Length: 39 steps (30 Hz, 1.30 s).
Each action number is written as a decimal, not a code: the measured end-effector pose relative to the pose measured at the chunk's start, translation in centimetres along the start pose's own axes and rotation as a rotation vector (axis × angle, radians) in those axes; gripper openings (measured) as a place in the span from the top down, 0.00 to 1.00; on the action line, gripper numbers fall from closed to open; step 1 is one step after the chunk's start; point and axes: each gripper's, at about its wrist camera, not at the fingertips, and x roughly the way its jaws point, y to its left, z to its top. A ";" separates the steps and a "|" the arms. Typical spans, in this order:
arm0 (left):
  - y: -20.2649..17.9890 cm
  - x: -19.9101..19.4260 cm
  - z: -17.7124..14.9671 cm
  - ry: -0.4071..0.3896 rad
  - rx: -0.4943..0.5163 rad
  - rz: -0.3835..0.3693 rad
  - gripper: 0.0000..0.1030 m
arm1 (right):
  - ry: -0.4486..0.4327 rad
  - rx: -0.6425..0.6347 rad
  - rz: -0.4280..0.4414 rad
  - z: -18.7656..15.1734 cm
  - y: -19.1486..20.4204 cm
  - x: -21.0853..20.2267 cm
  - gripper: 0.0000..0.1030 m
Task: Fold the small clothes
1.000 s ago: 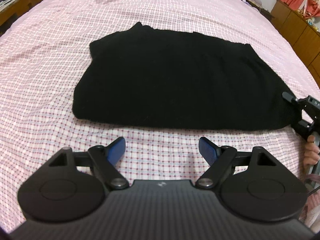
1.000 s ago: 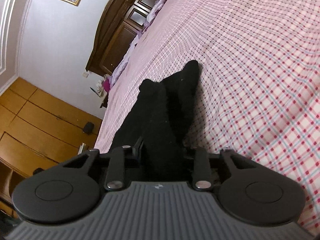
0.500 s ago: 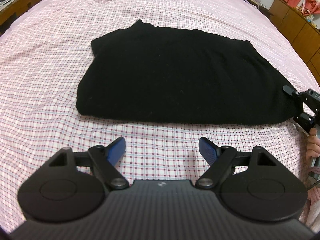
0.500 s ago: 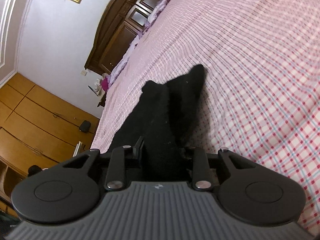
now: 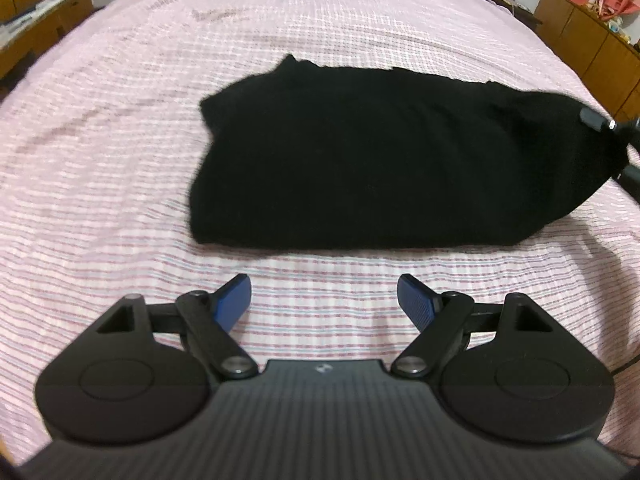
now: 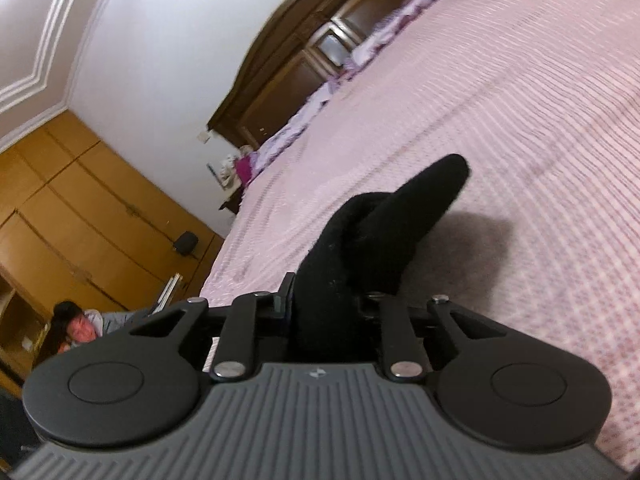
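Observation:
A black knitted garment [image 5: 384, 160] lies folded on the pink checked bedspread [image 5: 120, 160]. Its right end is lifted off the bed, pinched by my right gripper [image 5: 612, 136] at the right edge of the left wrist view. In the right wrist view my right gripper [image 6: 326, 308] is shut on a bunched fold of the black garment [image 6: 380, 232], which rises above the bed and casts a shadow. My left gripper [image 5: 324, 300] hovers open over bare bedspread just in front of the garment's near edge, holding nothing.
A dark wooden headboard [image 6: 304, 60] with purple pillows [image 6: 384, 36] stands at the far end of the bed. Wooden cabinets [image 5: 592, 48] line the right side, a shelf [image 5: 32, 12] the left. A person [image 6: 76, 328] sits low beside a yellow wardrobe [image 6: 80, 208].
My right gripper has raised the garment's right end off the bed and carried it upward. The garment's right side now bulges up. My left gripper has stayed open in front of the garment.

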 end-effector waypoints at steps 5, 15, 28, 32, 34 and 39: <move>2.2 -1.4 0.8 -0.029 0.000 0.042 0.21 | 0.028 -0.088 0.040 0.2 4.9 1.3 0.79; 6.0 -2.9 1.7 -0.053 -0.044 0.045 0.21 | 0.168 -0.278 0.089 -3.6 15.9 6.3 0.80; 8.7 -2.3 1.3 -0.042 -0.086 0.024 0.21 | 0.465 -0.476 0.022 -17.9 20.0 15.6 0.76; 9.1 -2.5 1.4 -0.061 -0.092 0.004 0.21 | 0.447 -0.455 0.067 -17.6 19.7 14.5 0.56; 9.1 -2.7 1.6 -0.079 -0.095 -0.004 0.21 | 0.441 -0.452 0.081 -16.8 19.6 13.6 0.51; 7.9 -3.2 2.8 -0.140 -0.074 -0.051 0.21 | 0.370 -0.476 0.102 -14.2 18.2 8.7 0.40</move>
